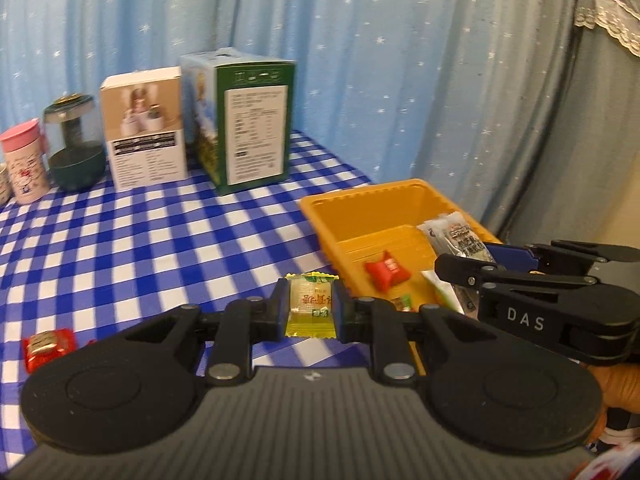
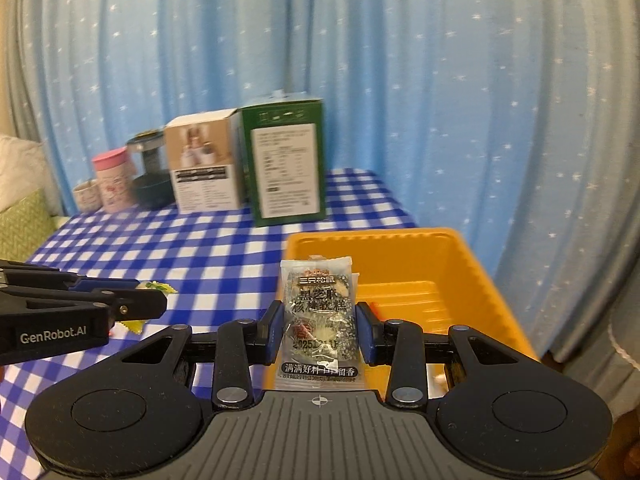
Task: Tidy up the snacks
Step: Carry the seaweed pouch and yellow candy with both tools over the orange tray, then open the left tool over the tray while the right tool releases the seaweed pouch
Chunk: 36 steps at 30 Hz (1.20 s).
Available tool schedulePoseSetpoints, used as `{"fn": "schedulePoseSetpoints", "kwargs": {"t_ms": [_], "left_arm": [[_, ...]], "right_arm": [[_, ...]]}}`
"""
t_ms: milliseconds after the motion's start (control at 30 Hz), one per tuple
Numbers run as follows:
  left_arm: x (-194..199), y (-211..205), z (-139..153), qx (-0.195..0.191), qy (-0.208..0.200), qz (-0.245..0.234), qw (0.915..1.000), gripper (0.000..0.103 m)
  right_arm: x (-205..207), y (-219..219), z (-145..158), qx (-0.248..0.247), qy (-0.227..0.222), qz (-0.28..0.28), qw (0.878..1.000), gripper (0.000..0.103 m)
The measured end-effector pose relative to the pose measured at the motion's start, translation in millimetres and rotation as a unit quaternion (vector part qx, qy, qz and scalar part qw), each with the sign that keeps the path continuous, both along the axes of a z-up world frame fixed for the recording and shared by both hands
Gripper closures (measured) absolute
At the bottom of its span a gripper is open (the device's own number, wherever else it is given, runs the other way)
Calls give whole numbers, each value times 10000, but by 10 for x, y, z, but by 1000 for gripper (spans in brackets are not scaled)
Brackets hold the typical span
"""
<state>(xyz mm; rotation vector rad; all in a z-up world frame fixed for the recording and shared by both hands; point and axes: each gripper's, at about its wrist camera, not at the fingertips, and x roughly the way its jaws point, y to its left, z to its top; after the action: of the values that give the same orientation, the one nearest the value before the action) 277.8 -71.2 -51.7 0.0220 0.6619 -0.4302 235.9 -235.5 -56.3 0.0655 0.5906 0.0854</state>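
My left gripper (image 1: 310, 306) is shut on a yellow-green wrapped candy (image 1: 310, 304), held above the checked tablecloth just left of the orange tray (image 1: 360, 208). My right gripper (image 2: 318, 320) is shut on a clear black-sesame snack packet (image 2: 318, 312), held over the tray's (image 2: 472, 280) near left corner. The right gripper also shows in the left wrist view (image 1: 472, 264), and the left gripper in the right wrist view (image 2: 152, 300). In the tray lie a red wrapped candy (image 1: 387, 271) and other small packets. A red snack (image 1: 48, 346) lies on the cloth at the left.
At the back of the table stand a green box (image 1: 252, 124), a white box (image 1: 144, 128), a dark green jar (image 1: 76, 148) and a pink cup (image 1: 24, 168). A blue starred curtain hangs behind. The table's right edge runs beside the tray.
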Motion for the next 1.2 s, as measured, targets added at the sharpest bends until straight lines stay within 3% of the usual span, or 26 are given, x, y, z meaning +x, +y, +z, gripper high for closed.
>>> {"fn": "schedulePoseSetpoints", "kwargs": {"t_ms": [600,1200], "left_arm": [[76,-759,-100,-70,141,-535,9984,84],[196,-993,-255,-133,188,-750,9969,84]], "right_arm": [[-134,-670,-7,6,-19,-805,9968,65],[-36,-937,-95,250,78,-1184,9926,65]]}}
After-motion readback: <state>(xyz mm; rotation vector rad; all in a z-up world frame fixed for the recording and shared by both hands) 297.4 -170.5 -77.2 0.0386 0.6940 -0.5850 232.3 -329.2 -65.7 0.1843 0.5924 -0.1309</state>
